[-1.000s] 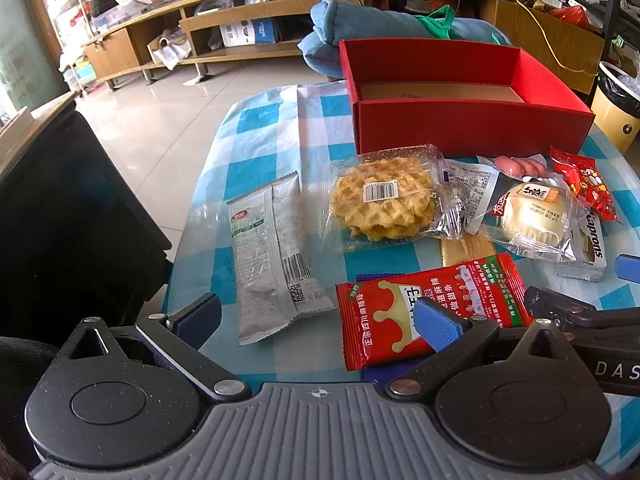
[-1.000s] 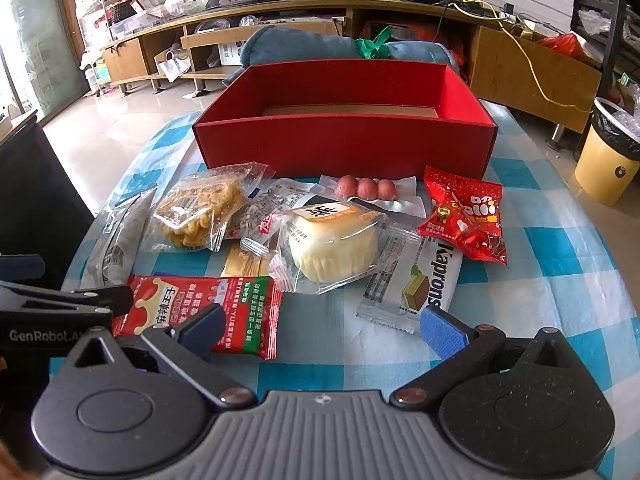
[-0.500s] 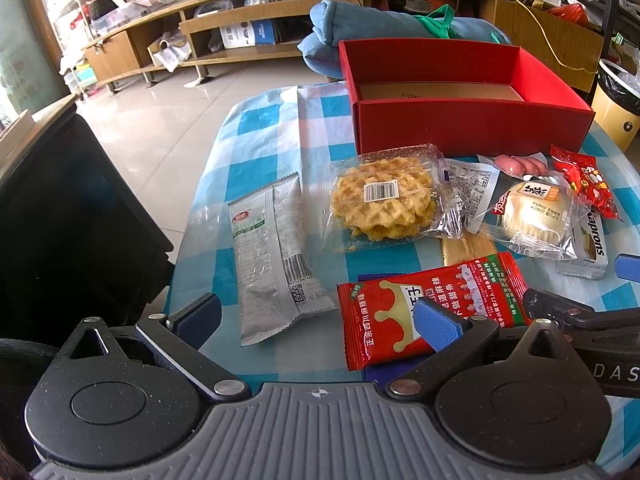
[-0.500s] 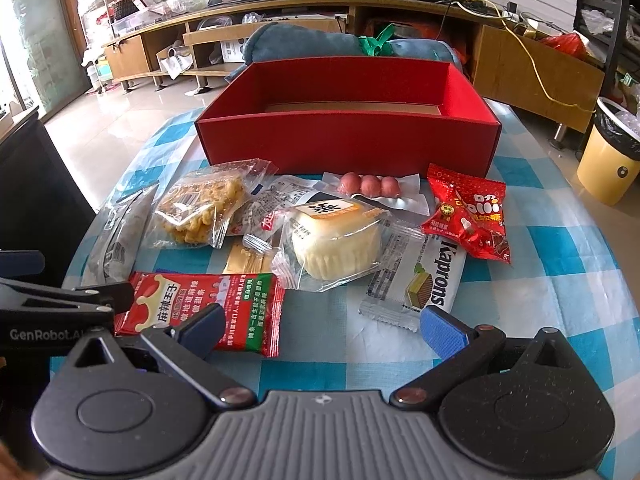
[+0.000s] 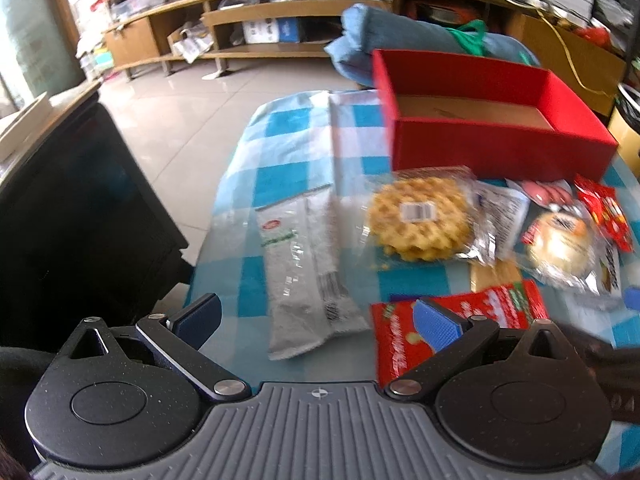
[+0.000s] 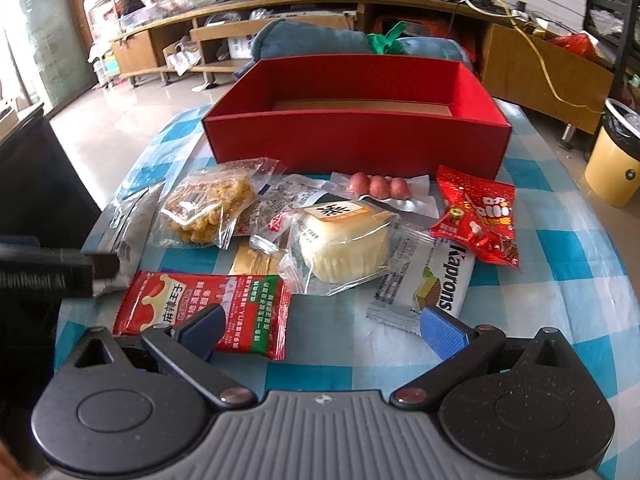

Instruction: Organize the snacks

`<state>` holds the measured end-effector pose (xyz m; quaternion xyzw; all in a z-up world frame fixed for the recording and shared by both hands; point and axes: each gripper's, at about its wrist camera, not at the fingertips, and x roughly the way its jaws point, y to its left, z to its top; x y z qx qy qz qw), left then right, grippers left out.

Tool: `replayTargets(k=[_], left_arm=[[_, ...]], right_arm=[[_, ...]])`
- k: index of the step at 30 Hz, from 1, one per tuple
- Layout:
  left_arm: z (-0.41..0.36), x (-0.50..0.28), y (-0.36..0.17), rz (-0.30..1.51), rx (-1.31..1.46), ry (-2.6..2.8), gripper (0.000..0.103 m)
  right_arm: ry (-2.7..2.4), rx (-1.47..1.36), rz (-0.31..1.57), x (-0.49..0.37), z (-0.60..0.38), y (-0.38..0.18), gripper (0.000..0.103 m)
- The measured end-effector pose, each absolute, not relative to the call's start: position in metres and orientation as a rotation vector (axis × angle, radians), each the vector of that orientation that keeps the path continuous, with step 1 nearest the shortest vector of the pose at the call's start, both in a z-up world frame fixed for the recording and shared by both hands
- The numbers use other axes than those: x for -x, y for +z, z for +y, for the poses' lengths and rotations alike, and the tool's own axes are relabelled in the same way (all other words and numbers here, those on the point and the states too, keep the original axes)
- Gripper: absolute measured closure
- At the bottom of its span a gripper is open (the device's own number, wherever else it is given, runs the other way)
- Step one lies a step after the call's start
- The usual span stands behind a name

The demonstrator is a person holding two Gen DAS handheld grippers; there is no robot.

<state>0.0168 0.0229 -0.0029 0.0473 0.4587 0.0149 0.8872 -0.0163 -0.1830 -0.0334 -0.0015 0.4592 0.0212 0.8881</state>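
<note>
Left hand-held gripper (image 5: 316, 322) has lifted and swung since half a second ago: its view now blurs, the red box (image 5: 496, 148) shows more of its floor, and the snacks sit lower in front of it. Jaws wide apart, nothing between them. We read this as the start of a reach, likely toward the grey-white packet (image 5: 308, 276) that lies straight ahead between its fingers. No snack has shifted on the table (image 6: 560, 248).

Right hand-held gripper (image 6: 322, 326) has barely moved; also spread open and holding nothing. The red chili-strip packet (image 6: 204, 308) lies just ahead of its left finger, the Kaprons wafer pack (image 6: 428, 288) just ahead of its right finger.

Further ahead of the right gripper:
- wrapped cake (image 6: 344, 240), centre
- waffle bag (image 6: 208, 212), ahead-left
- sausage pack (image 6: 378, 186), touching or nearly touching the box front
- small red candy bag (image 6: 476, 216), ahead-right

Containers: one red box, open top, beyond all the snacks. Its brown floor is bare where we can see it; the near wall hides the front strip from the right view. We judge nothing is packed yet, so the whole sort remains.
</note>
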Motion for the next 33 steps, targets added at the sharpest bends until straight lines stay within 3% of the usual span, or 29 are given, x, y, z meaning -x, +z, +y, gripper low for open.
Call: replayTargets(k=[6, 13, 19, 33], left_arm=[[0.035, -0.036, -0.005, 1.014, -0.056, 0.03, 0.0], [0.044, -0.054, -0.002, 1.042, -0.091, 0.01, 0.0], [0.047, -0.064, -0.021, 1.123, -0.04, 0.012, 0.0], [0.053, -0.089, -0.057, 1.299, 0.163, -0.076, 0.0]], right_arm=[[0.172, 0.021, 0.993, 0.003, -0.177, -0.028, 0.004], [0.534, 0.313, 0.879, -0.003, -0.134, -0.021, 0.005], [0.755, 0.383, 0.916, 0.003, -0.124, -0.024, 0.014], [0.996, 0.511, 0.897, 0.007, -0.111, 0.002, 0.015]])
